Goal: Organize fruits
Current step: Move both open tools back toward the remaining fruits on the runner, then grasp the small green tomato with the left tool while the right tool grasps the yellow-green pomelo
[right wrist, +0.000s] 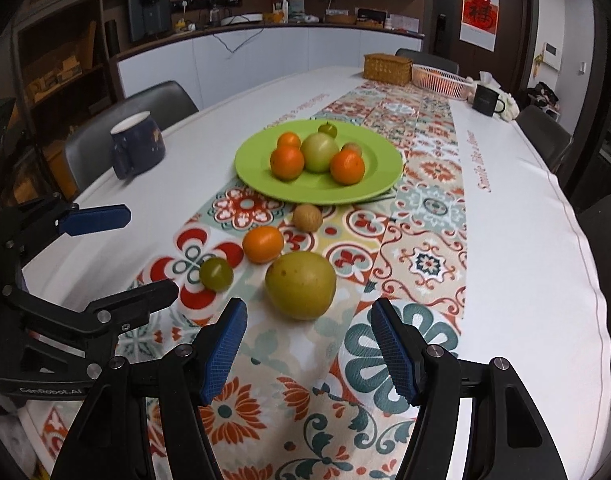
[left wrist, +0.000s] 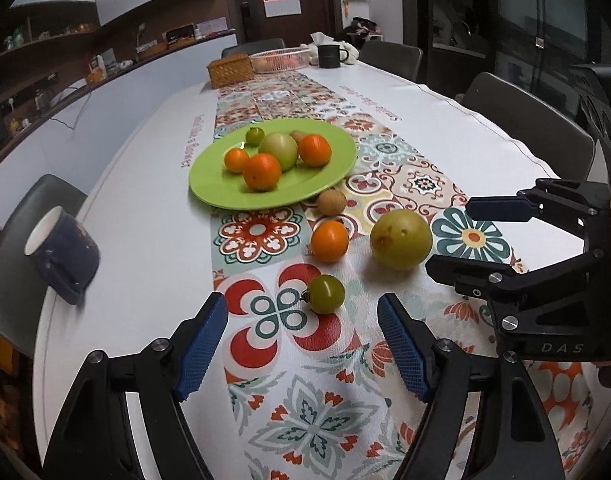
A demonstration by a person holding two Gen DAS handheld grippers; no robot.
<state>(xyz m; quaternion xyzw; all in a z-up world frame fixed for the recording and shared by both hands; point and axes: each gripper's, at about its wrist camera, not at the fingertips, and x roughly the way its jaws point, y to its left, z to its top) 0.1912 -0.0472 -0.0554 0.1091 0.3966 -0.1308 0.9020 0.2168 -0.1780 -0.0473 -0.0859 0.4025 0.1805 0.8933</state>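
Loose fruit: four pieces lie on the patterned runner in front of the green plate (left wrist: 337, 152): a small green tomato (left wrist: 326, 293), an orange tangerine (left wrist: 329, 241), a large yellow-green pear (left wrist: 401, 239) and a small brown round fruit (left wrist: 332, 202) just beside the plate's near rim.
Plated fruit: three tangerines, a pale green fruit, a small green tomato and a brownish piece huddle on the plate, several touching.
Left tool (left wrist: 303, 344): open, nothing between its blue pads; the small green tomato sits just ahead of the gap.
Right tool (right wrist: 309, 346): open and empty, lined up behind the pear, which looks nearly as wide as the gap.
Risk, rolling: every loose piece is round, so a pad that nudges one off-centre would likely send it across the tabletop (left wrist: 145, 240) or into its neighbour.
Risk, pear grip: with so little spare width, one pad may push the pear forward into the tangerine before the other meets it.
Risk, crowding: the two tools work close together, so their black frames could knock each other.
Risk, plate: a piece dropped onto the heap could dislodge the fruit already there.
Risk, mug: the blue mug (left wrist: 63, 254) stands at the tabletop's left edge, within reach of a wide swing of the left tool.
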